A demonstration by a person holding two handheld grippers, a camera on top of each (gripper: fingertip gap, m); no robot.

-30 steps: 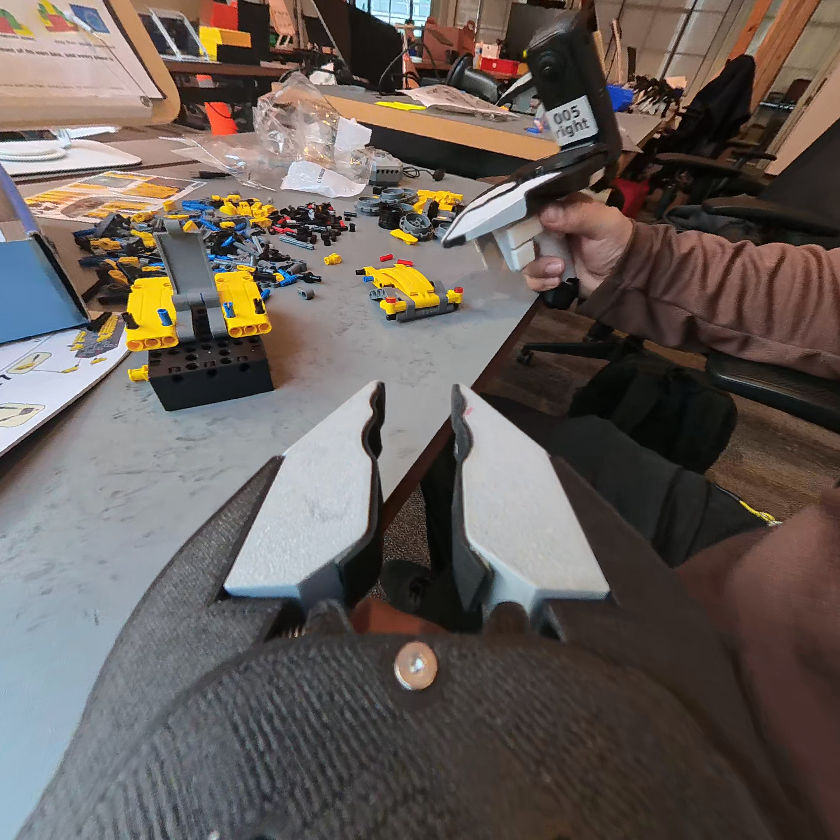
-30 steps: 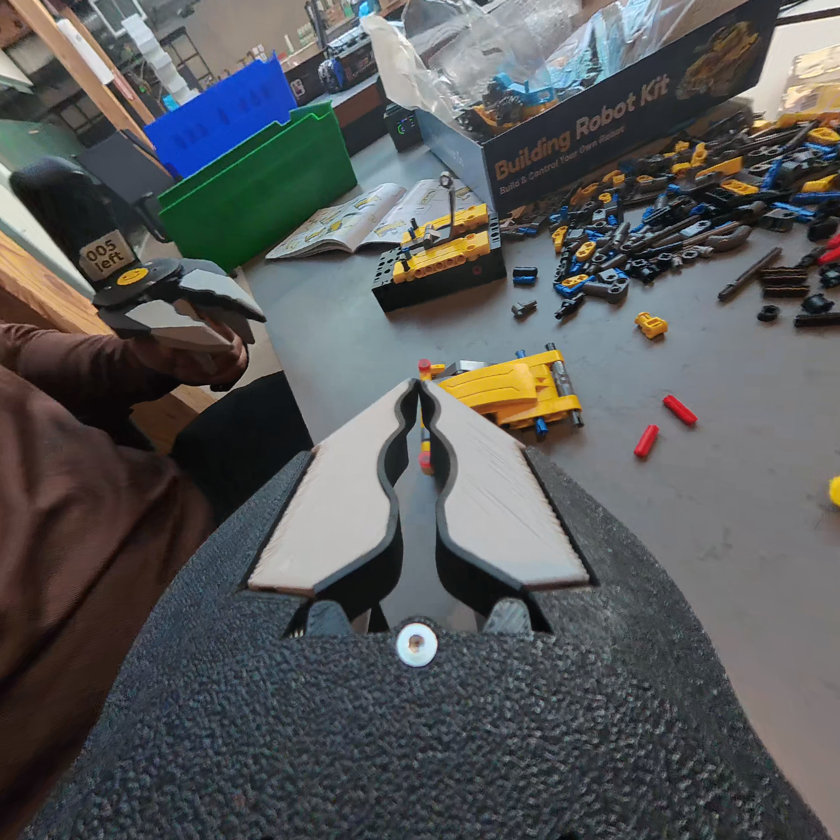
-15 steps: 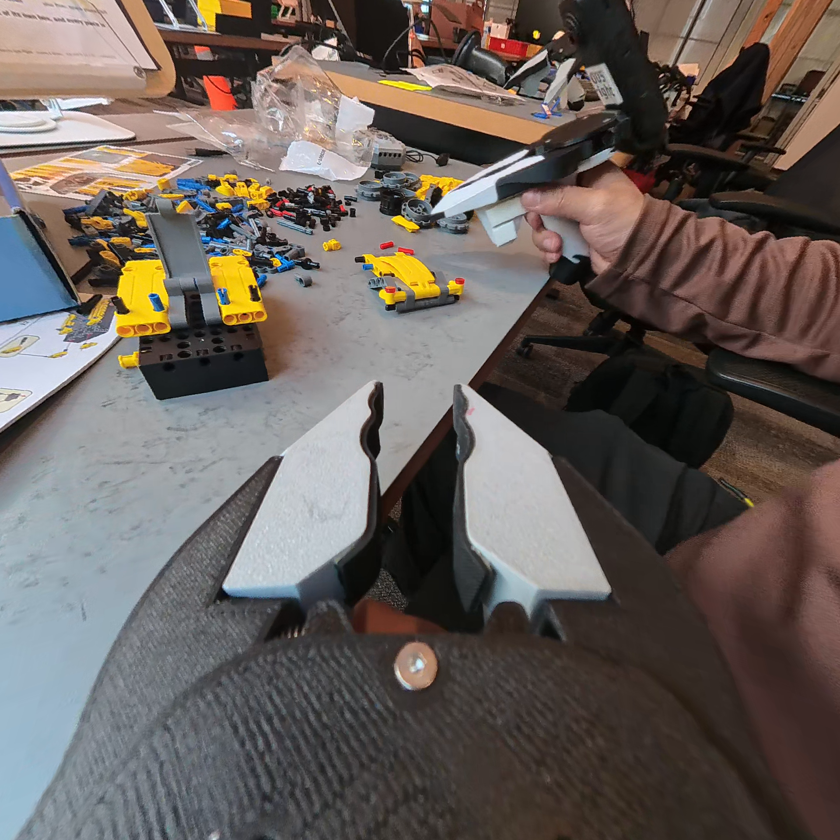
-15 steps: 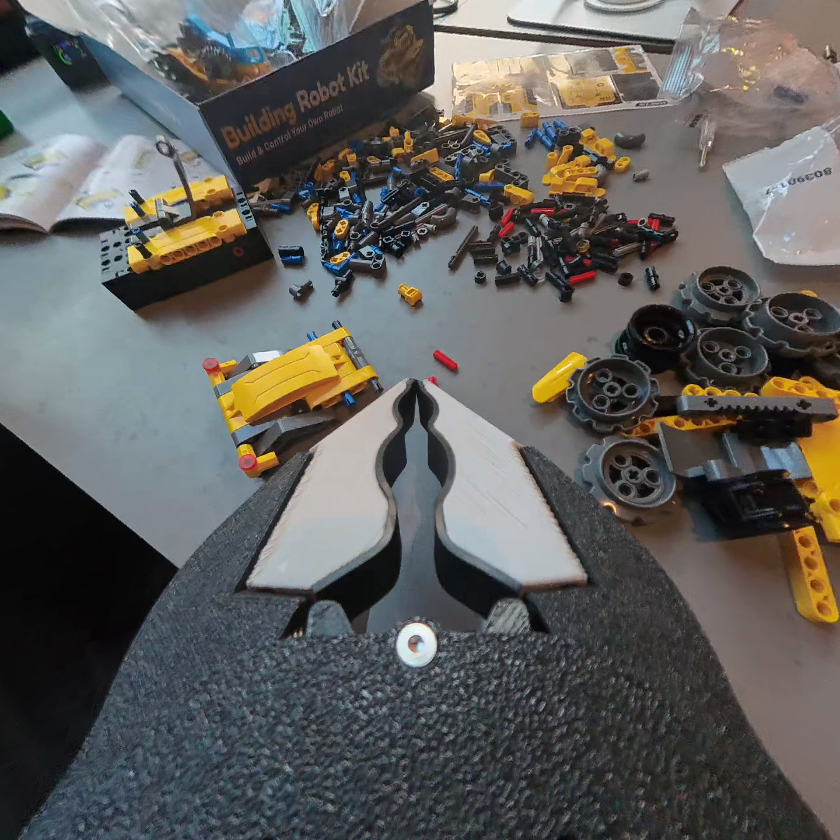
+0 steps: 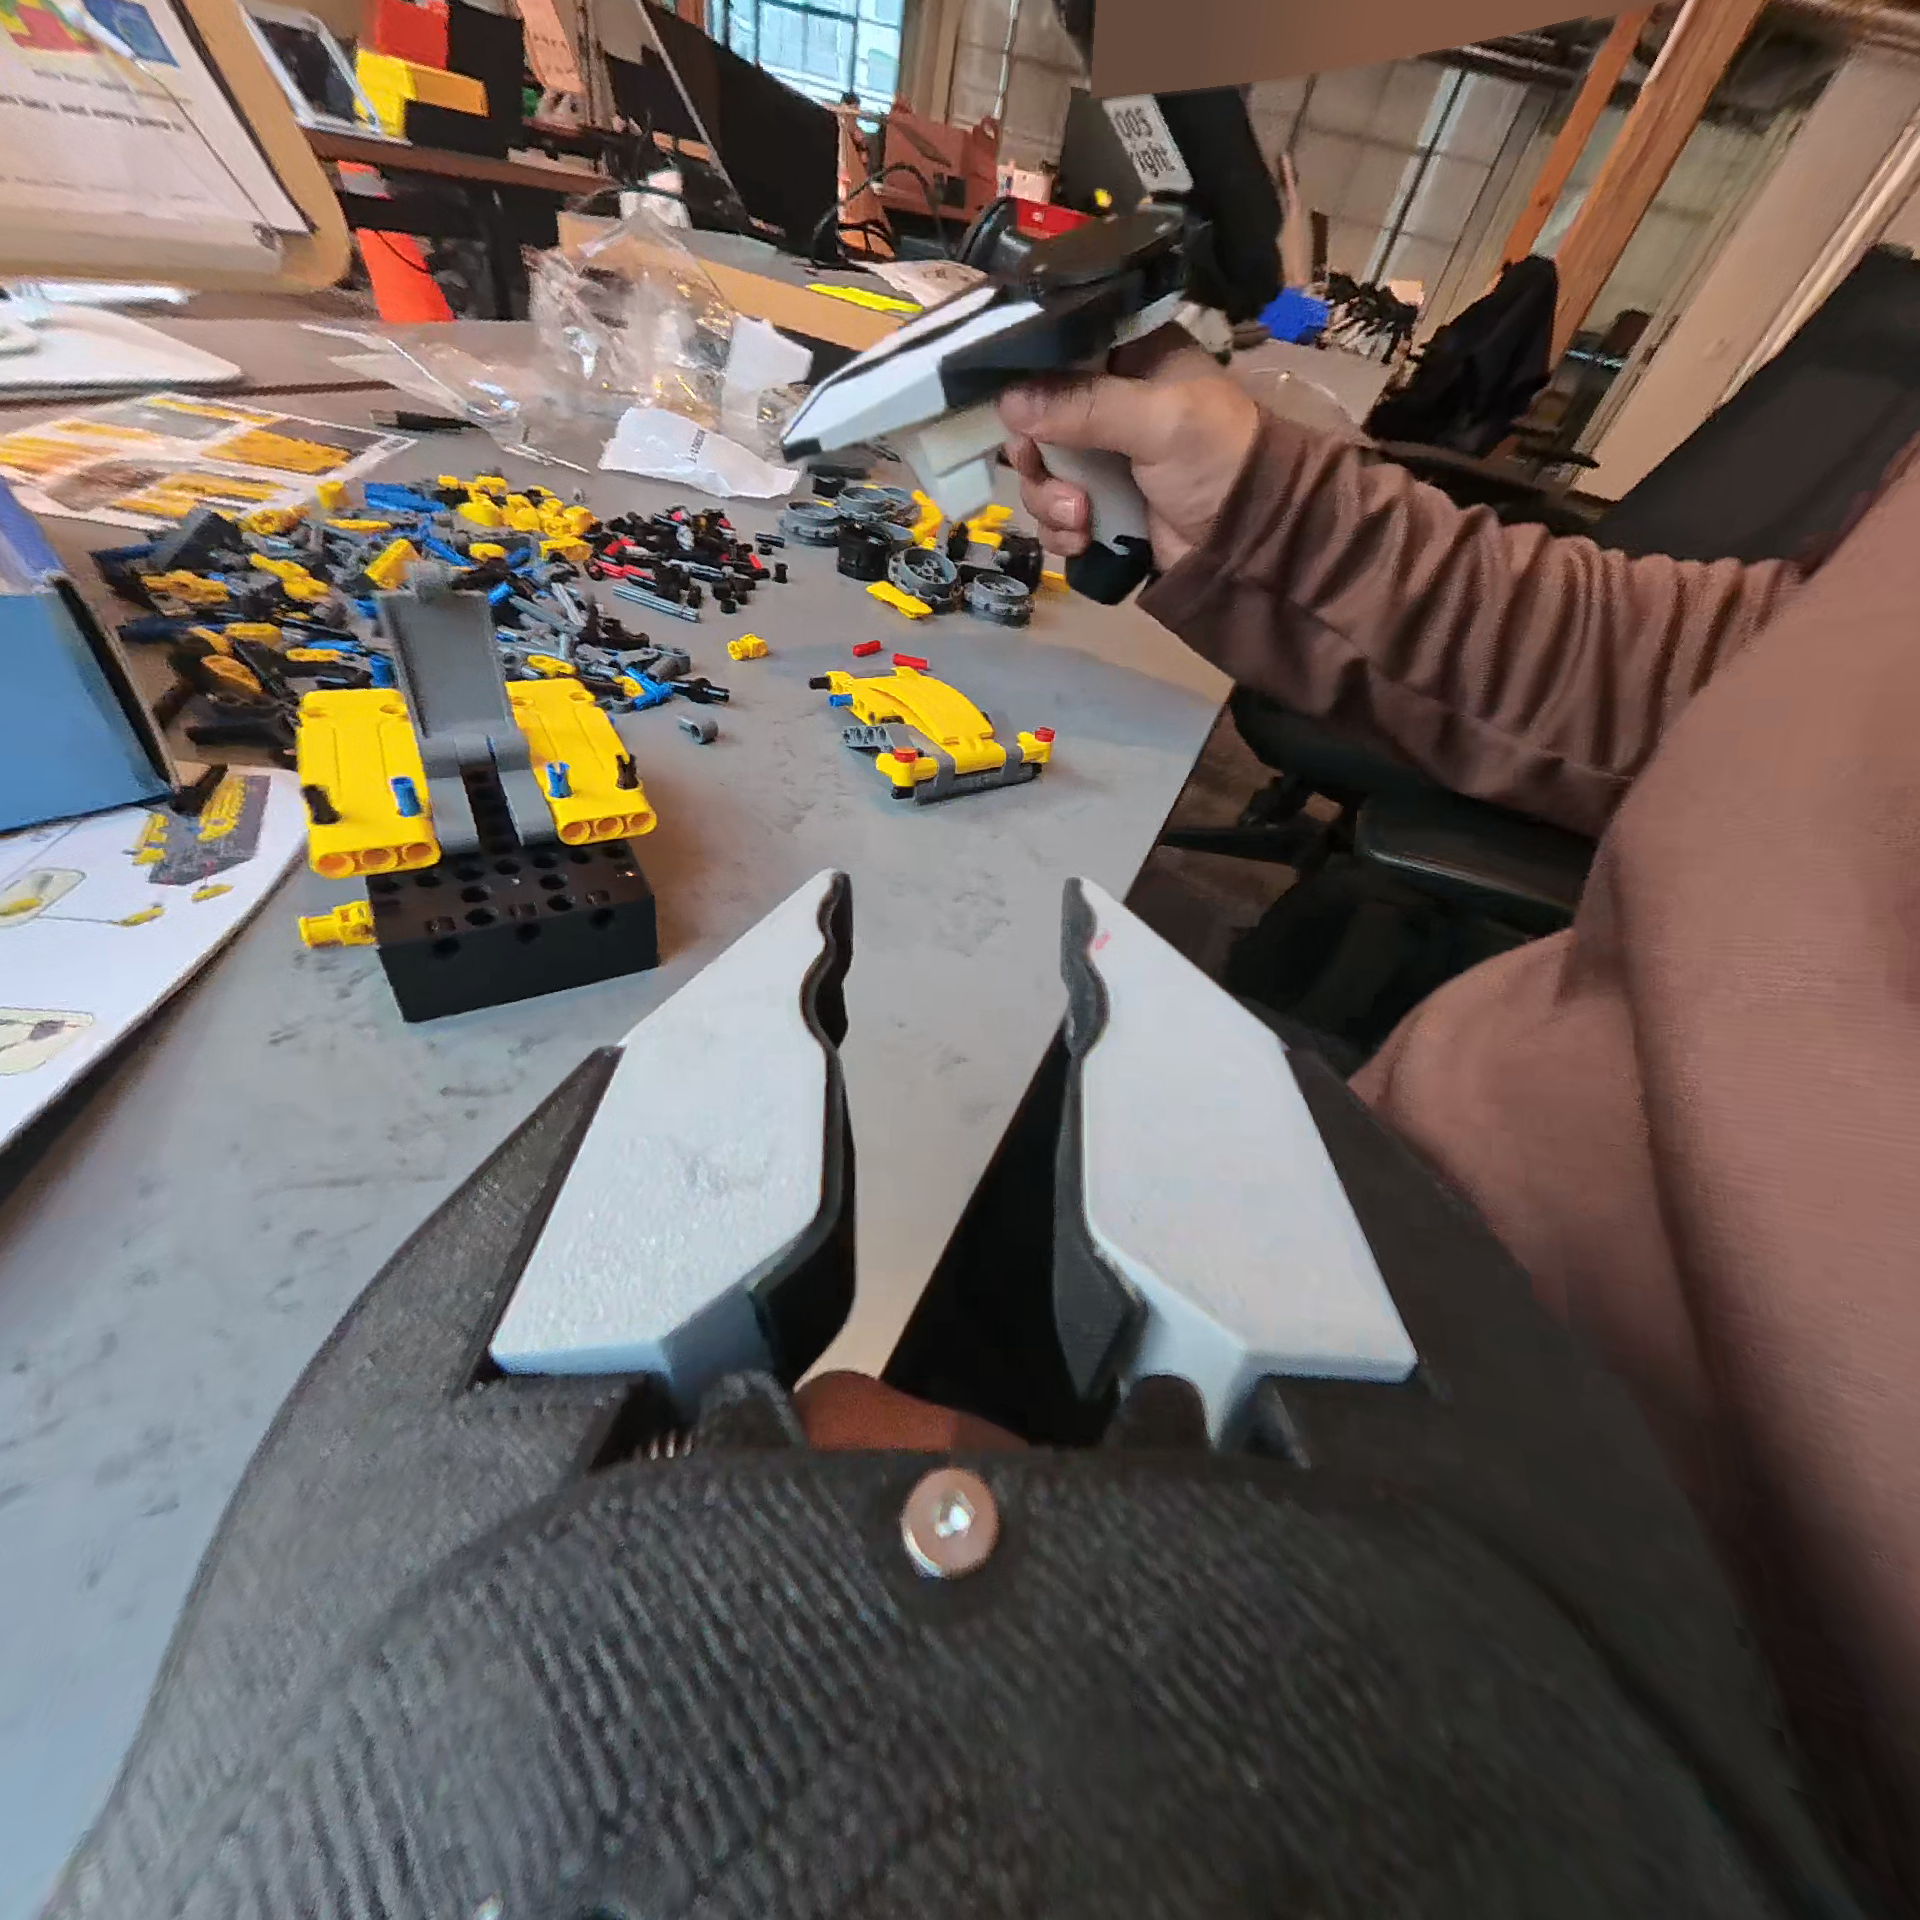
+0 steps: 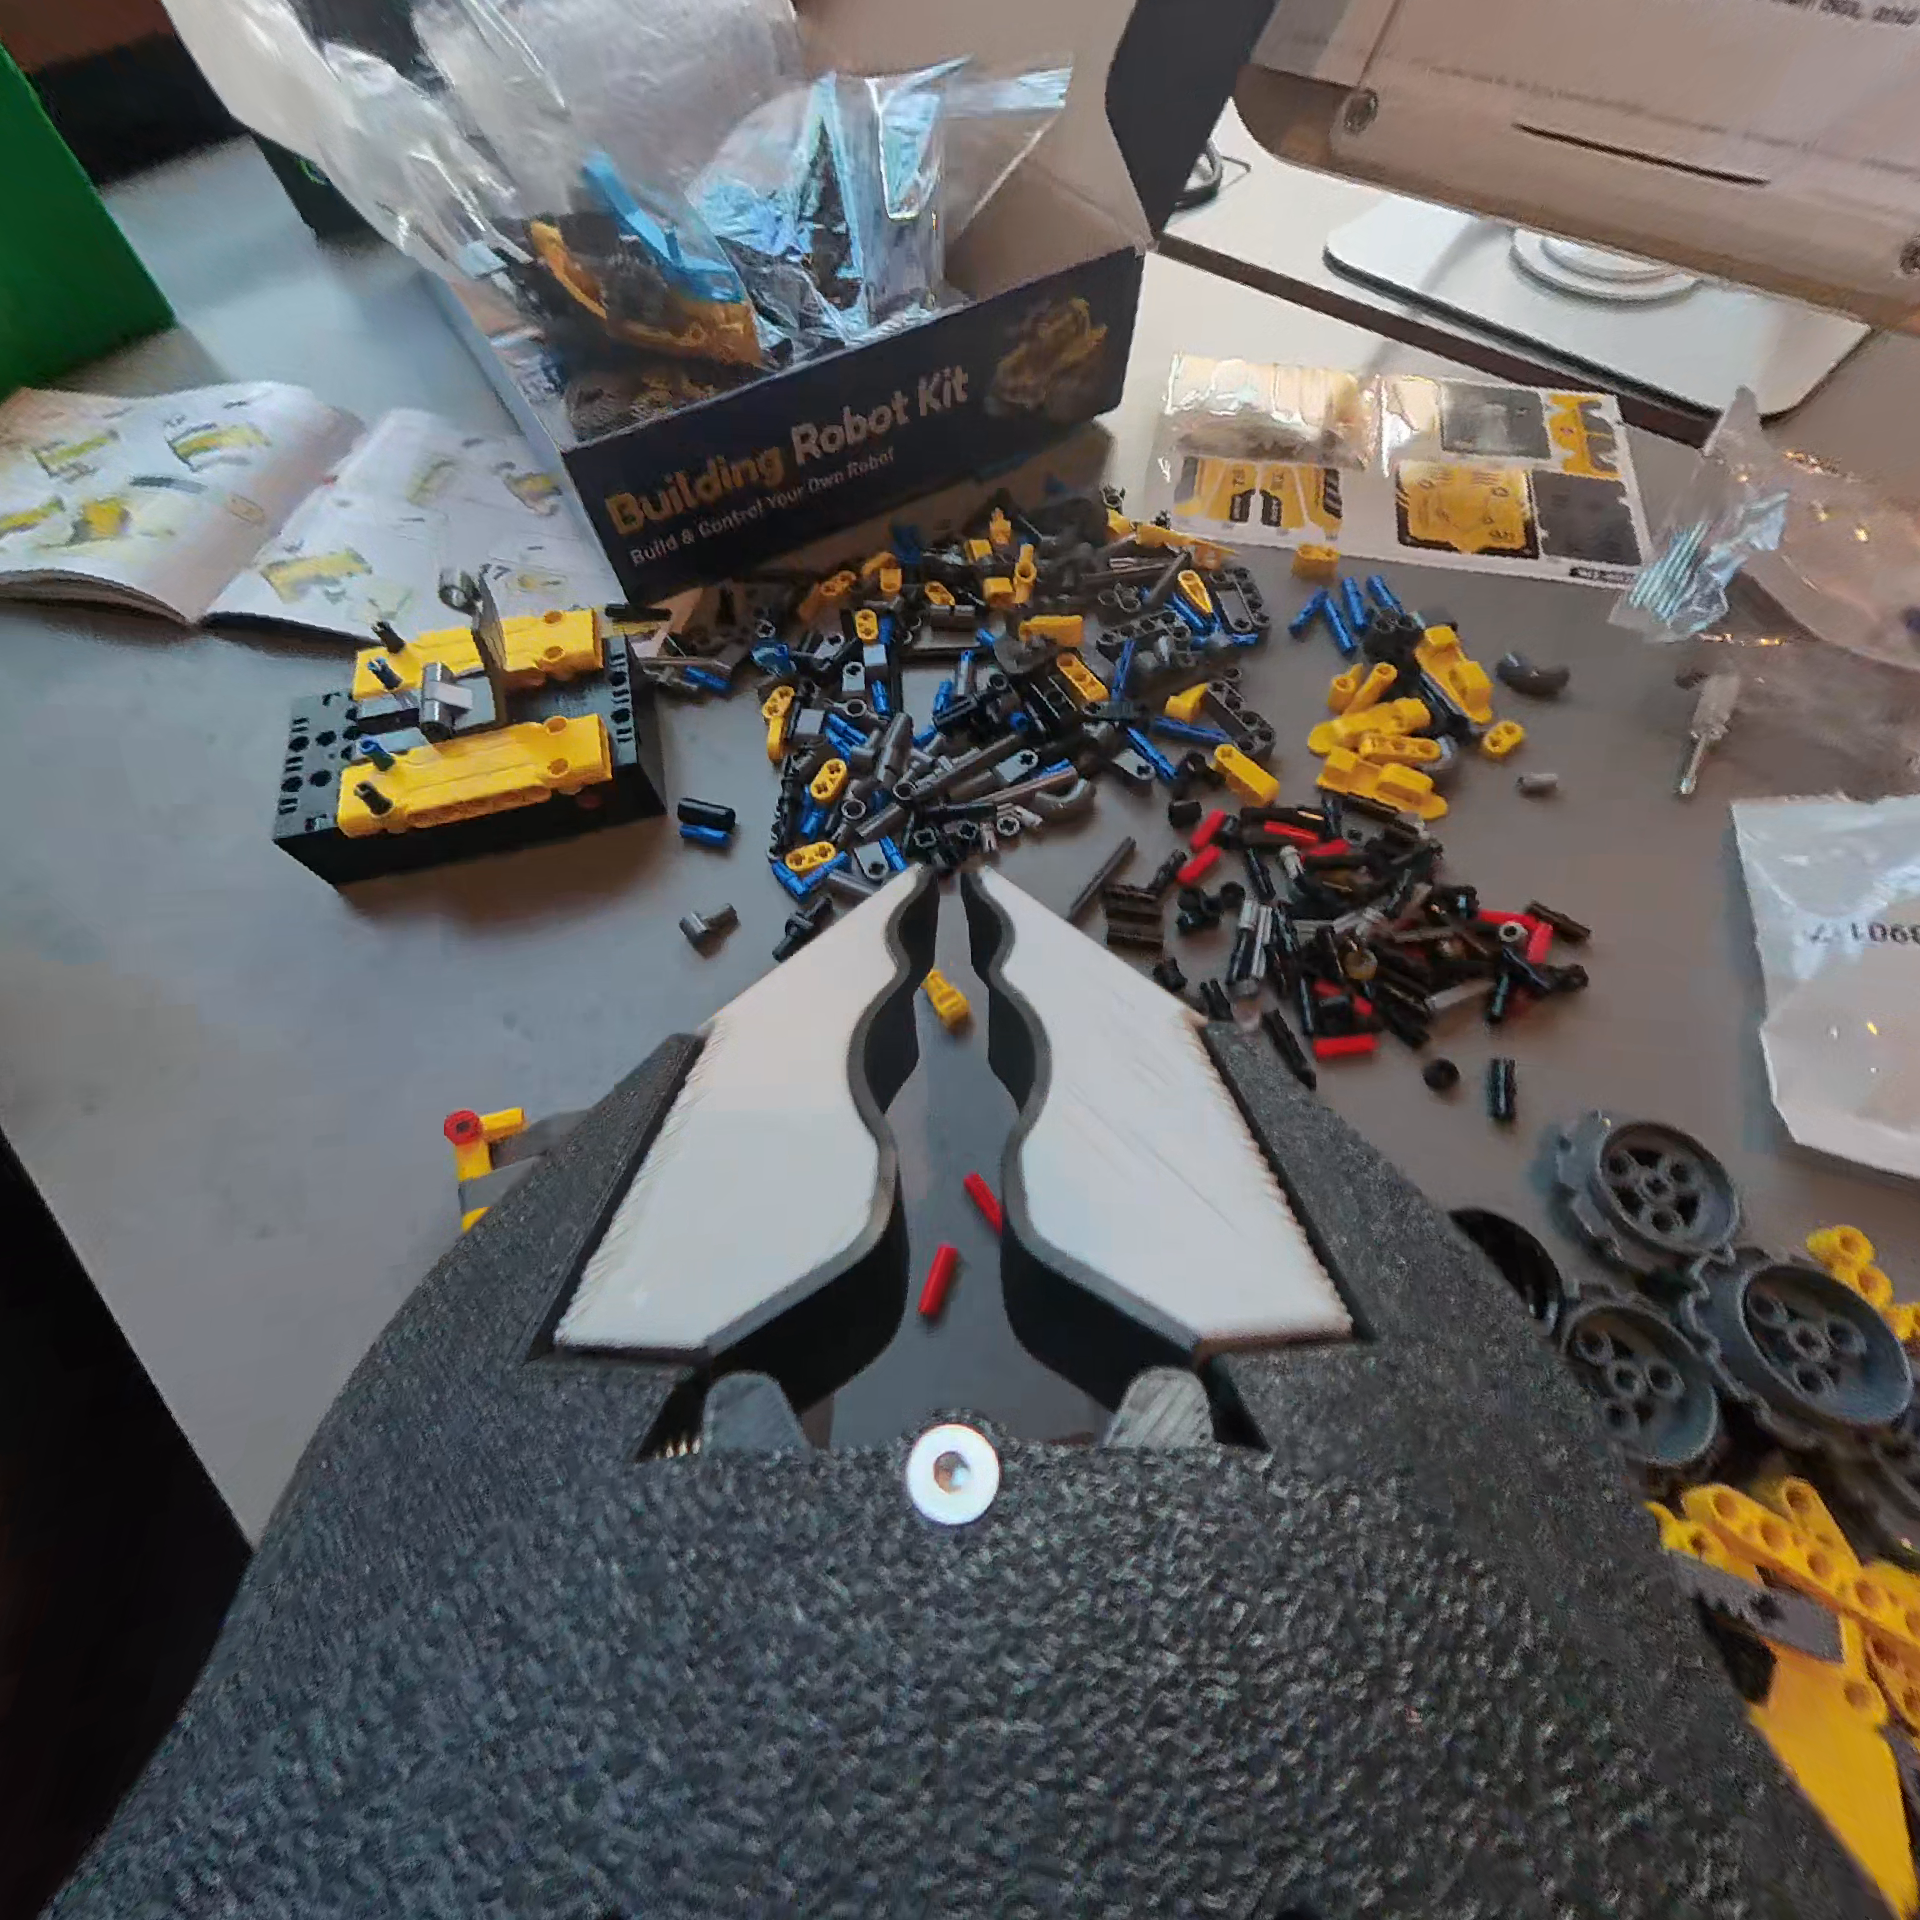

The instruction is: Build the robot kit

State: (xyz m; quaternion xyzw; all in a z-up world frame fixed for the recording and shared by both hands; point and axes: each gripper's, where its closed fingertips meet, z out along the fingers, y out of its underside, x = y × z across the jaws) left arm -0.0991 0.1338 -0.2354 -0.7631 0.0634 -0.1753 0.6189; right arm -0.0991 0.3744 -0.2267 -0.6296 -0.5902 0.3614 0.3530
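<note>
My left gripper is open and empty, low over the grey table near its front edge. A black block topped with yellow panels stands just ahead to its left. A small yellow assembly lies farther ahead. My right gripper is shut and empty, held above the table and pointing at a pile of loose black, blue, yellow and red pieces. It also shows in the left wrist view, held by a hand. A small yellow piece and two red pins lie below its fingers.
An open kit box with bagged parts stands behind the pile, with an open booklet to its left and a sticker sheet to its right. Grey wheels lie right of the right gripper. Plastic bags lie far right.
My right gripper has swung right and forward, from the small yellow assembly to above the loose pieces. My left gripper has moved a little over the table and opened slightly wider.
</note>
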